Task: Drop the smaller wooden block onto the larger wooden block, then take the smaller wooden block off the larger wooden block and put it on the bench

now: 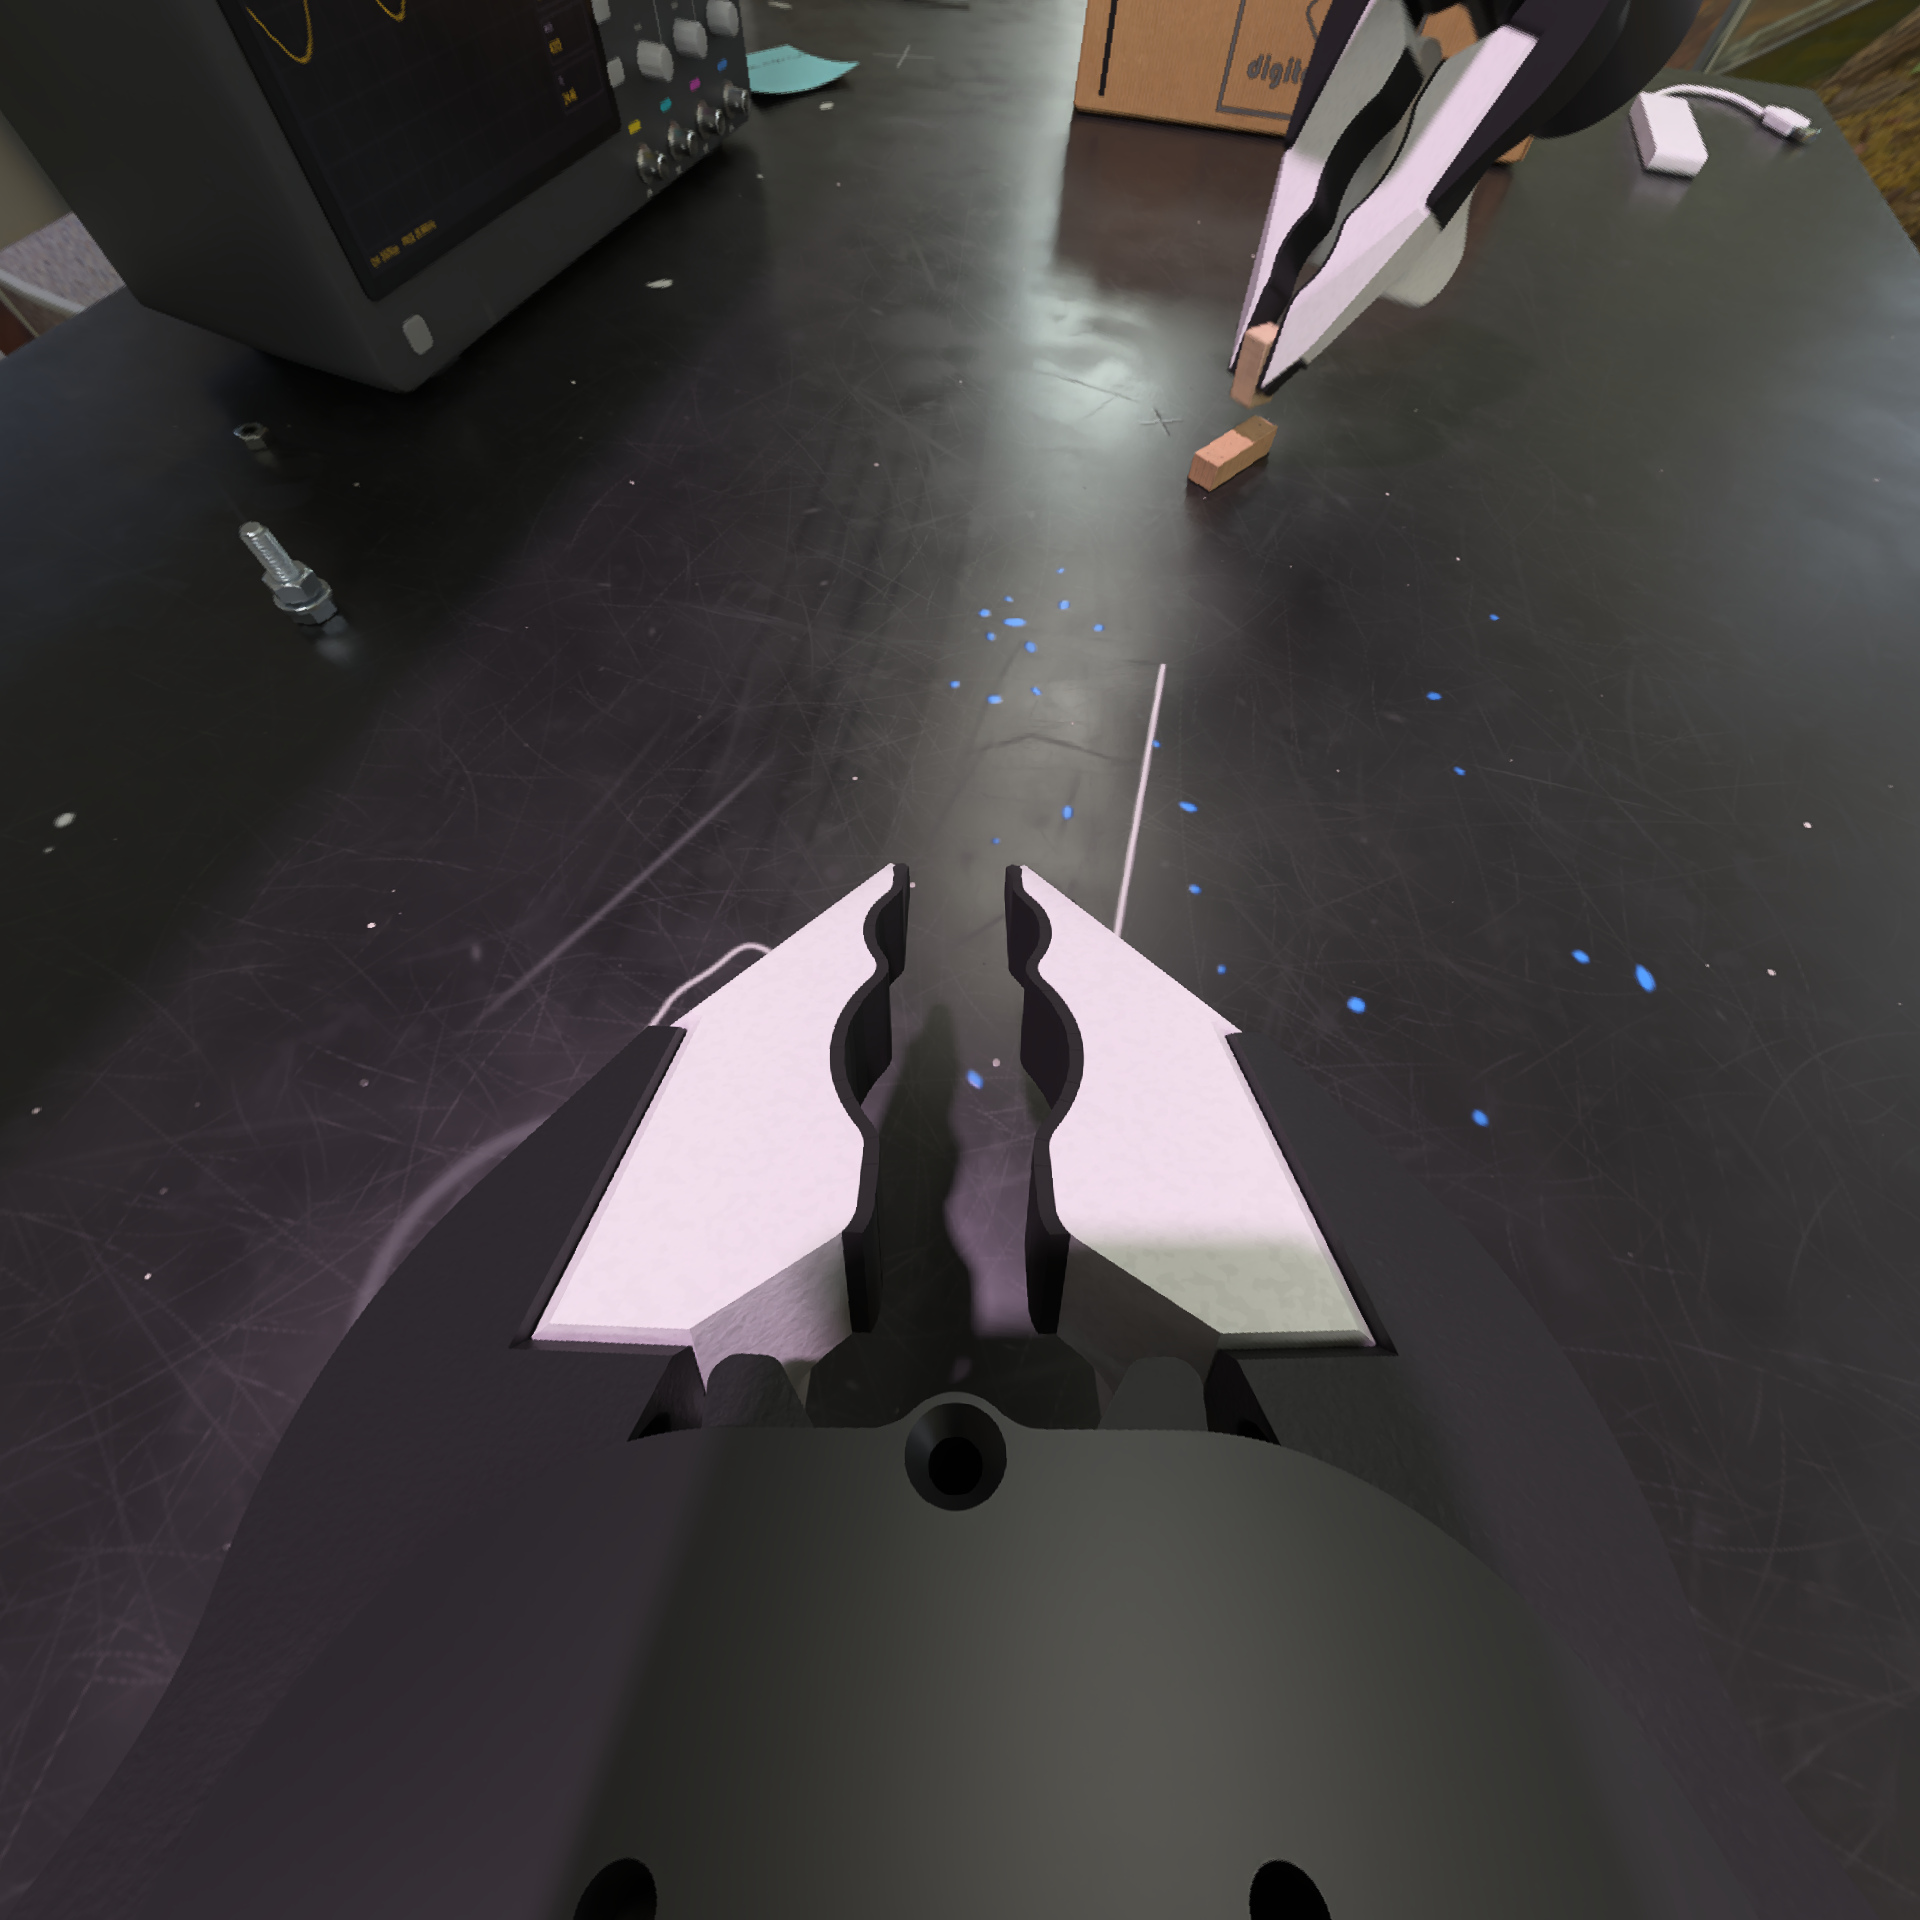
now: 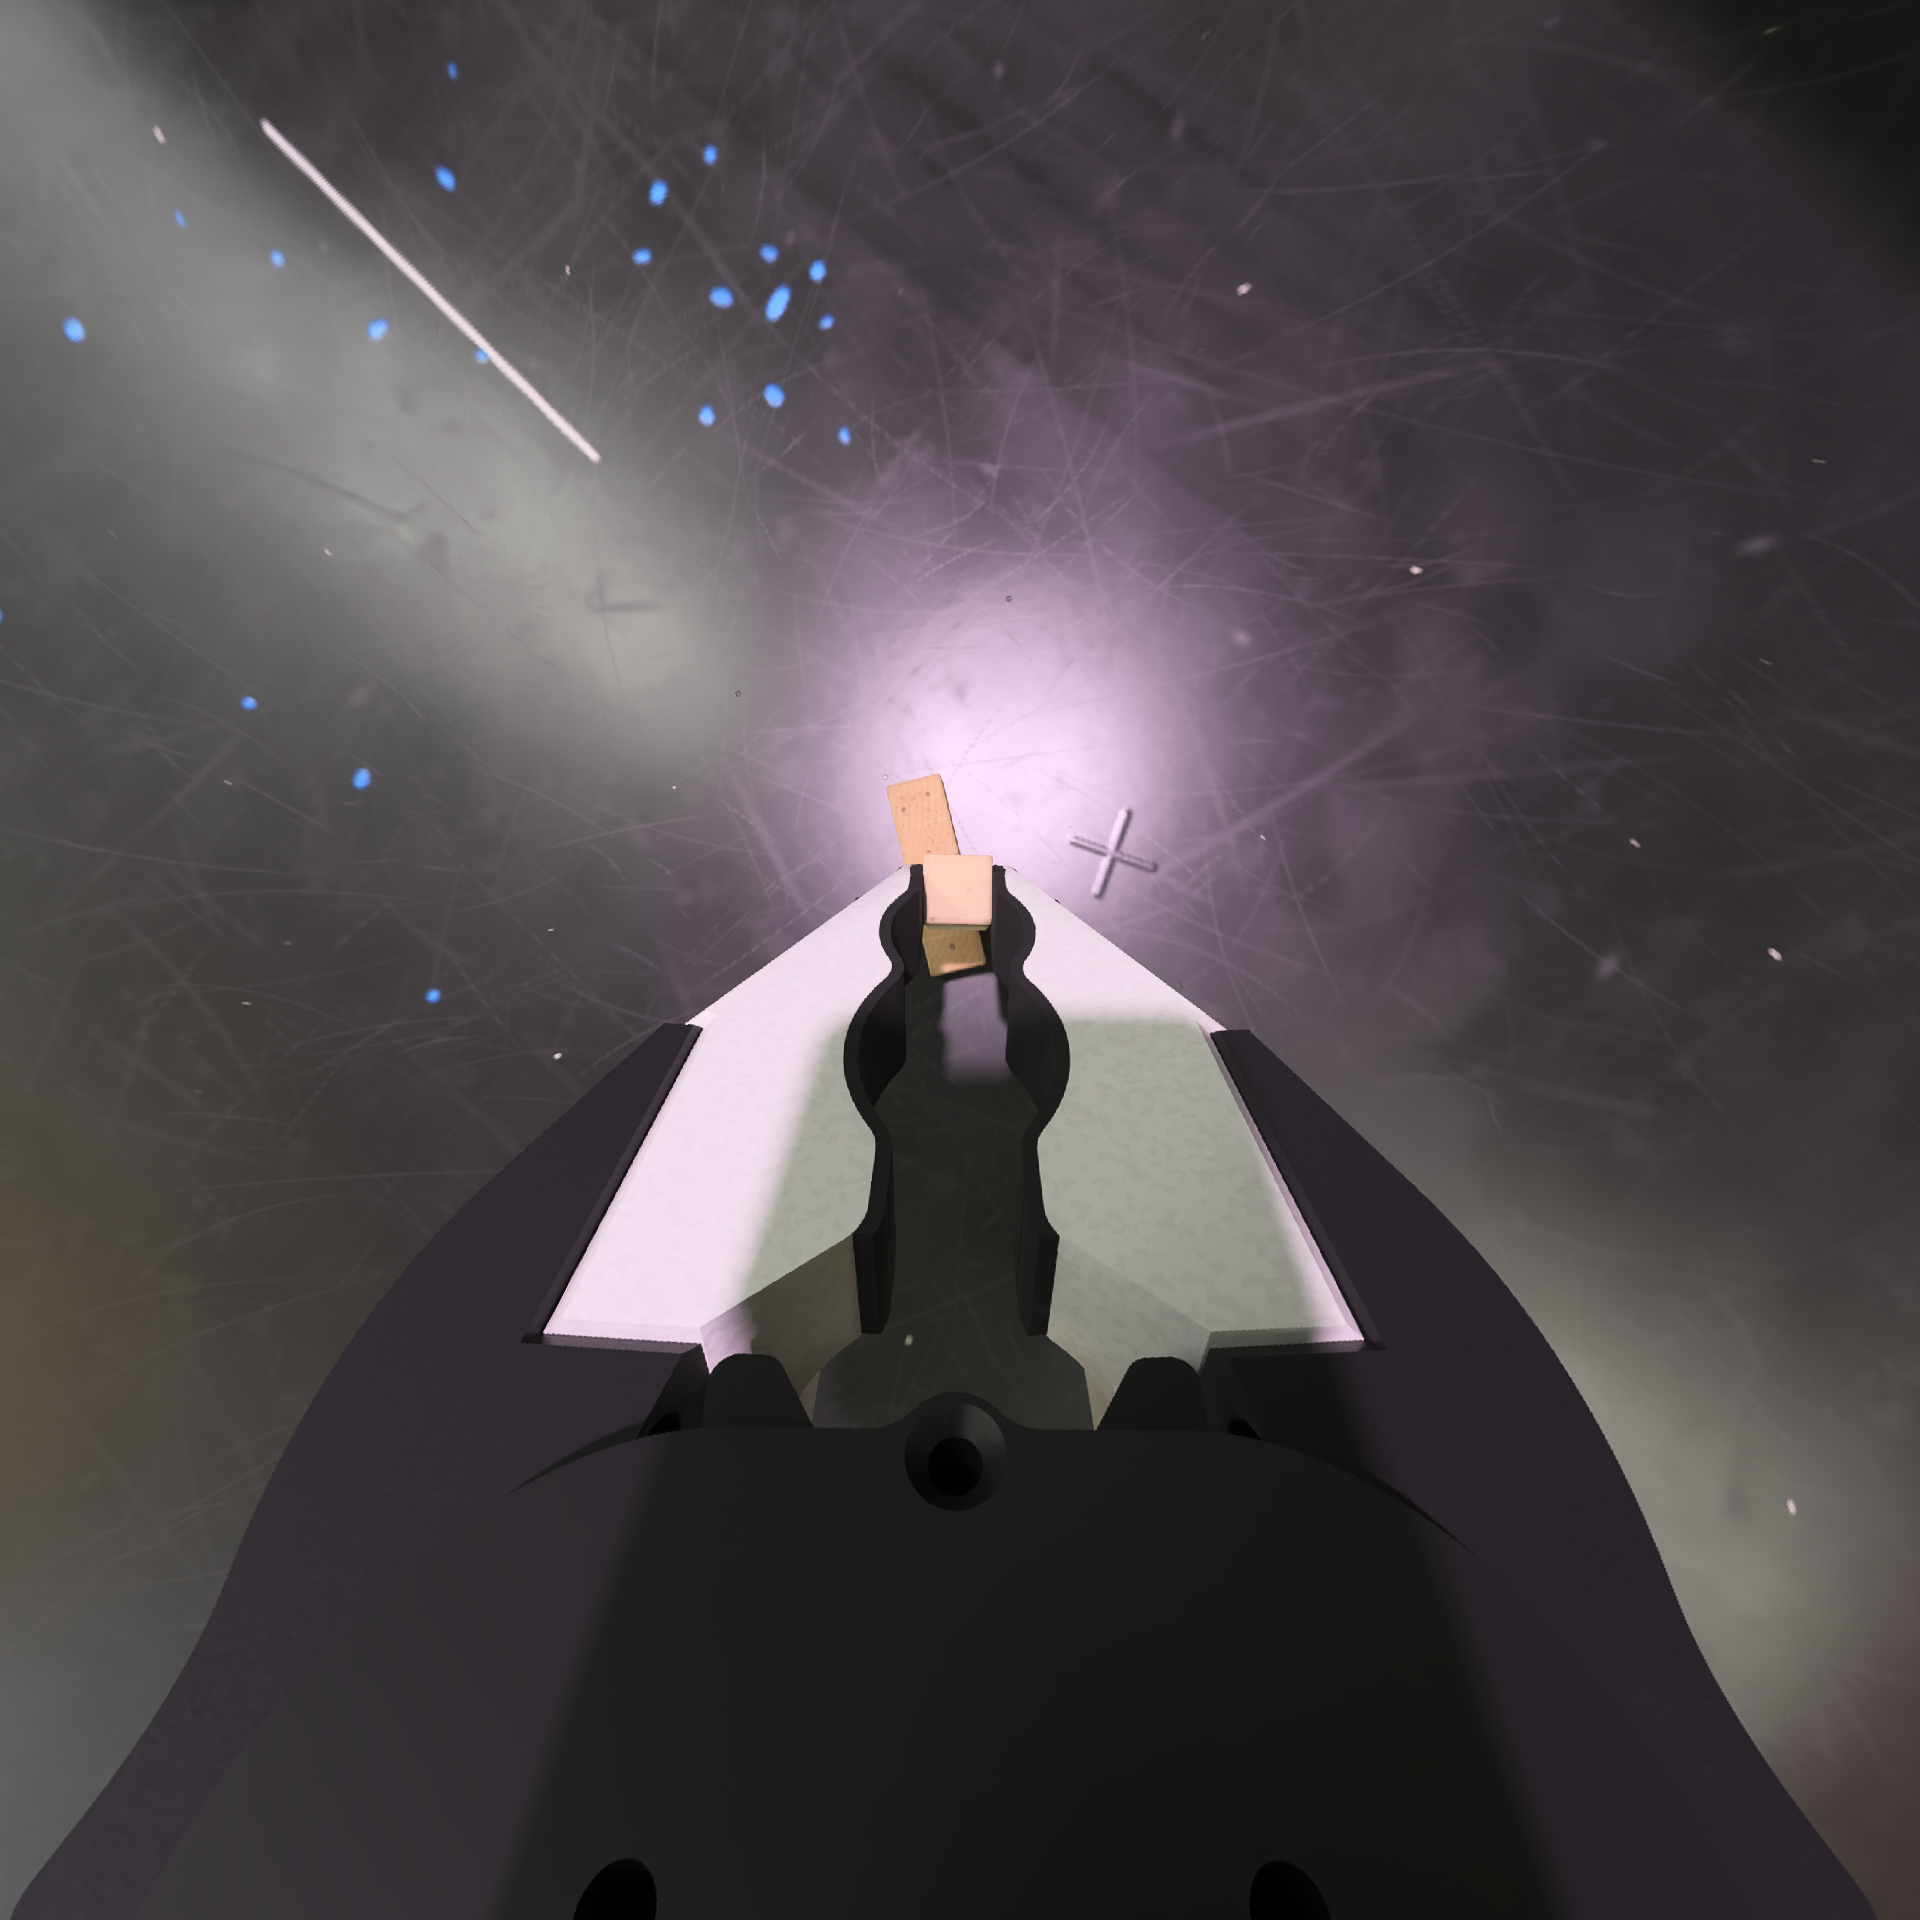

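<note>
At frame centre, the right gripper [image 2: 956,883] pinches the small pale wooden block [image 2: 958,889], apparently just above the longer tan wooden block [image 2: 921,819]; the left gripper [image 1: 957,875] hangs parted, empty.

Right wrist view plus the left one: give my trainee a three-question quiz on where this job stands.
1. True or false: the right tool grips the smaller wooden block.
2. Where is the larger wooden block? A) on the bench B) on the cardboard box C) in the left tool
3. Fill in: the left tool's jaws are ____.

Key: 1 true; 2 A; 3 open, holding nothing.
</note>
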Tool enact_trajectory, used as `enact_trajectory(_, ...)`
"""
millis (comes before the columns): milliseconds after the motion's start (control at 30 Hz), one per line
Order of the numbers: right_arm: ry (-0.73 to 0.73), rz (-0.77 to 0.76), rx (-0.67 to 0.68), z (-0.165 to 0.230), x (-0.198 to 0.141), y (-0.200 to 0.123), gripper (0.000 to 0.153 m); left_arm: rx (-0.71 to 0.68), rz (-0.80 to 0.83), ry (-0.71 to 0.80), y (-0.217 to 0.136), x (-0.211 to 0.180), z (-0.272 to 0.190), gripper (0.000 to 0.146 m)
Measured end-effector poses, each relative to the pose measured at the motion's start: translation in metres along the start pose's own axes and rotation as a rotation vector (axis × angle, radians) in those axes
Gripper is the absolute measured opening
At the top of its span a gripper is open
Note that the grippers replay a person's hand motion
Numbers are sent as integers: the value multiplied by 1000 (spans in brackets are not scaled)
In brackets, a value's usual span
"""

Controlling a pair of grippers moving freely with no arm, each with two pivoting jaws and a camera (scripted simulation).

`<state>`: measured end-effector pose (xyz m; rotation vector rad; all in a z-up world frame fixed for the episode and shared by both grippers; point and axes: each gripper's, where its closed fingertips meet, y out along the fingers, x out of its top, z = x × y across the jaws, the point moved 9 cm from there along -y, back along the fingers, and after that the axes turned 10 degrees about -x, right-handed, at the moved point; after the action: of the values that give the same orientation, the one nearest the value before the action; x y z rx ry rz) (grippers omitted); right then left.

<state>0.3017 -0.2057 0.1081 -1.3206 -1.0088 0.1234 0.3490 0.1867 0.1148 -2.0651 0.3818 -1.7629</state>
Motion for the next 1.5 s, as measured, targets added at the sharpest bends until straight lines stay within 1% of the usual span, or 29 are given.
enact_trajectory(133, 94, -88, -44, -2, 5, -36, 12, 12, -27, 6, -8, -3, -3, 18)
enact_trajectory(233, 198, -237, -43, 4, 19, -68, 12, 16, -55, 13, -16, -8, -8, 18)
enact_trajectory(300, 237, -334, -34, 13, 32, -86, 12, 18, -71, 24, -22, -12, -11, 18)
enact_trajectory(367, 224, -387, -34, 25, 48, -99, 12, 21, -84, 36, -29, -18, -15, 18)
enact_trajectory(467, 110, -375, -96, 51, 79, -103, 12, 37, -87, 62, -38, -28, -21, 18)
enact_trajectory(500, 64, -362, -118, 62, 91, -99, 12, 43, -83, 72, -41, -32, -22, 18)
enact_trajectory(567, -21, -327, -126, 83, 113, -80, 12, 44, -70, 87, -44, -38, -26, 18)
enact_trajectory(667, -110, -254, -60, 109, 138, -29, 12, 27, -40, 110, -46, -47, -32, 18)
enact_trajectory(767, -207, -140, -31, 119, 152, 29, 12, 27, -2, 137, -48, -51, -35, 19)
enact_trajectory(833, -287, -92, -25, 116, 156, 56, 12, 19, -6, 147, -50, -53, -37, 19)
enact_trajectory(867, -312, -56, -24, 113, 158, 65, 12, 14, -13, 148, -51, -55, -38, 19)
enact_trajectory(933, -341, 9, -12, 104, 160, 75, 12, 18, -22, 146, -55, -57, -38, 19)
enact_trajectory(1000, -367, 72, 28, 98, 160, 78, 12, 34, -34, 140, -59, -60, -38, 19)
enact_trajectory(1100, -426, 124, 84, 97, 160, 85, 12, 59, -61, 114, -62, -64, -36, 19)
enact_trajectory(1200, -467, 176, 89, 97, 159, 92, 12, 80, -66, 95, -63, -65, -34, 19)
enact_trajectory(1400, -474, 195, 96, 97, 156, 100, 12, 99, -53, 89, -64, -64, -32, 20)
enact_trajectory(1500, -432, 169, 97, 94, 154, 97, 12, 102, -48, 80, -63, -64, -31, 24)
